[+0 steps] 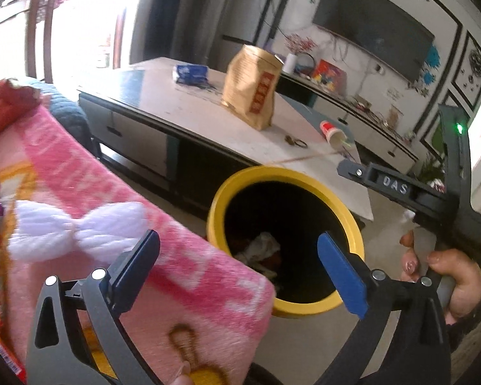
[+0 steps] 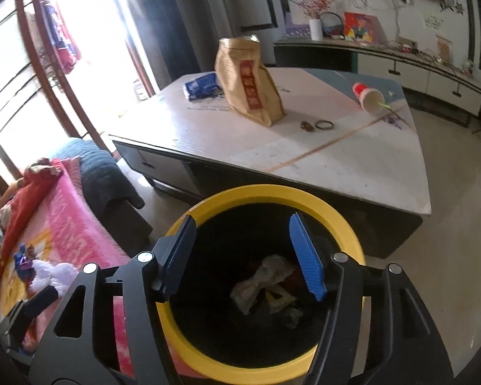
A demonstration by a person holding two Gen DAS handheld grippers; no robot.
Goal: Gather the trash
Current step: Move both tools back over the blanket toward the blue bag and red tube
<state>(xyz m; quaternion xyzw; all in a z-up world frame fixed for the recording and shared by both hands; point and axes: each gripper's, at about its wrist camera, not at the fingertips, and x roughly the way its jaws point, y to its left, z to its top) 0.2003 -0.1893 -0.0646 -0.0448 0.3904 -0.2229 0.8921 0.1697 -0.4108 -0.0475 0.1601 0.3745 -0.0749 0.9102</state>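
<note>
A yellow trash bin (image 1: 352, 224) (image 2: 346, 221) with a black inside stands on the floor before the coffee table (image 1: 189, 109) (image 2: 336, 160). Crumpled white paper (image 2: 263, 279) (image 1: 261, 247) and other scraps lie inside it. My right gripper (image 2: 243, 256) is open and empty, right above the bin's mouth. My left gripper (image 1: 240, 266) is open and empty, at the bin's left, over a pink blanket (image 1: 96, 192). On the table stand a tan paper bag (image 1: 251, 86) (image 2: 250, 83), a blue wrapper (image 1: 190, 73) (image 2: 202, 86) and a tipped red-and-white cup (image 1: 333, 133) (image 2: 367, 94).
A sofa with the pink blanket (image 2: 64, 221) and a white fluffy thing (image 1: 77, 227) is on the left. A hair tie (image 2: 324, 124) and a small brown object (image 2: 306, 125) lie on the table. A TV cabinet (image 2: 417, 64) runs along the far wall.
</note>
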